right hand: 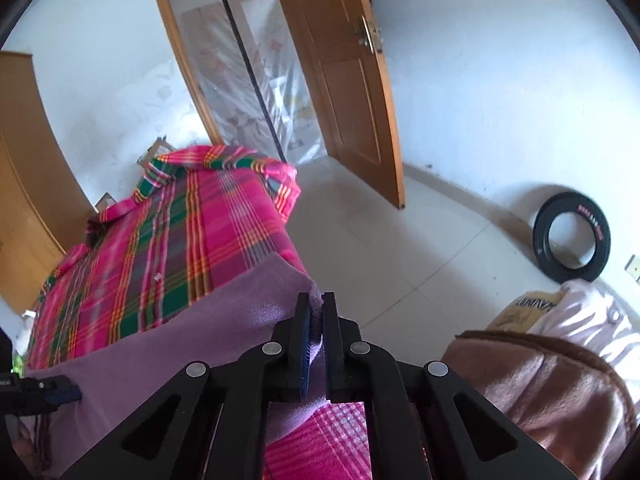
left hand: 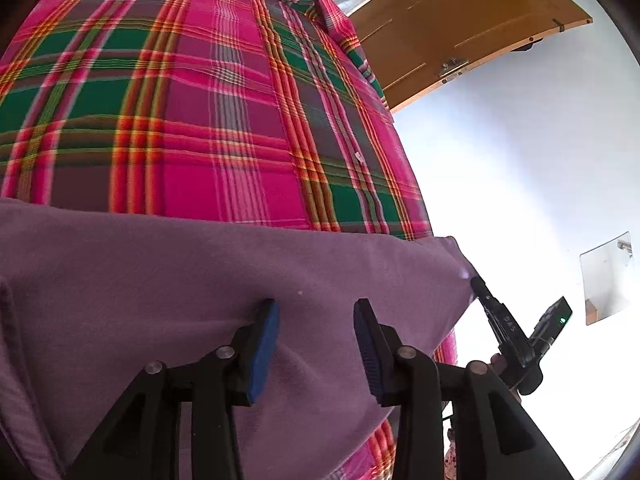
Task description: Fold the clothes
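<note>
My right hand-held gripper (right hand: 316,344) was clamped on the purple cloth's (right hand: 168,344) corner; the left hand-held gripper (left hand: 316,348) hung apart. Soft, light, floppy, I judged. Best pinched at the edge nearest the plaid bedspread (left hand: 208,92).

L gripper (left hand: 316,344): matte black plastic linkage arms, round silver pivot screws, ribbed blue rubber pads (left hand: 264,354) on finger insides, lower centre of frame. R gripper (right hand: 316,346): same build, black fingers, silver screws, blue pad; green LED on body, seen in L view.

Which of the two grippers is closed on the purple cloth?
The right gripper: its fingers pinch a corner of the purple cloth. The left gripper is open.
</note>
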A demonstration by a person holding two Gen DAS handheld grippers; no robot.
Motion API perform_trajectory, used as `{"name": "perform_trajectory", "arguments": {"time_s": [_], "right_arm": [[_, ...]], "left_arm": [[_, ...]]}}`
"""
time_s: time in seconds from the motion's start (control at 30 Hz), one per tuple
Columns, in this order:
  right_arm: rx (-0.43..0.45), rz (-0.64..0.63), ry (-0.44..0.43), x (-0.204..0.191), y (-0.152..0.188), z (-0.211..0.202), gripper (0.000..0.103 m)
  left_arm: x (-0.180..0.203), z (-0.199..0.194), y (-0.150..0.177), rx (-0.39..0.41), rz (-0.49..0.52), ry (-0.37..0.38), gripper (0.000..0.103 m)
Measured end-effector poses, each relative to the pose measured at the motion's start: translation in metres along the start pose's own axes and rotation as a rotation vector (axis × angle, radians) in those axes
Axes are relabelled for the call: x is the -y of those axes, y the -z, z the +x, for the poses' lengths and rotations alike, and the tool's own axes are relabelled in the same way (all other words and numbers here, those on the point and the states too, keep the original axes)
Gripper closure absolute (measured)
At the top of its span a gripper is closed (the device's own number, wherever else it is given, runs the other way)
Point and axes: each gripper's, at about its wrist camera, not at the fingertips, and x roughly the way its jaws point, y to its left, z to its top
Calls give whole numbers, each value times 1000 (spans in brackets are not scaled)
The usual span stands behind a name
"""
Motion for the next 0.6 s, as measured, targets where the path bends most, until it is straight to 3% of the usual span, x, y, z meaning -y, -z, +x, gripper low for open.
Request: {"name": "perform_trajectory", "arguments": {"time_s": [0.33,0.53,0.6], "right_arm": [[-110,69,43,23,14,28,95],[-70,169,0,40,14,17,76],[-71,228,-52,48,17,13,71]], "left_arm": [[10,14,-1,-44,8,11,64],[17,18,-3,-45,25,2,64],[19,22,-4,-47,24,5,64]]}}
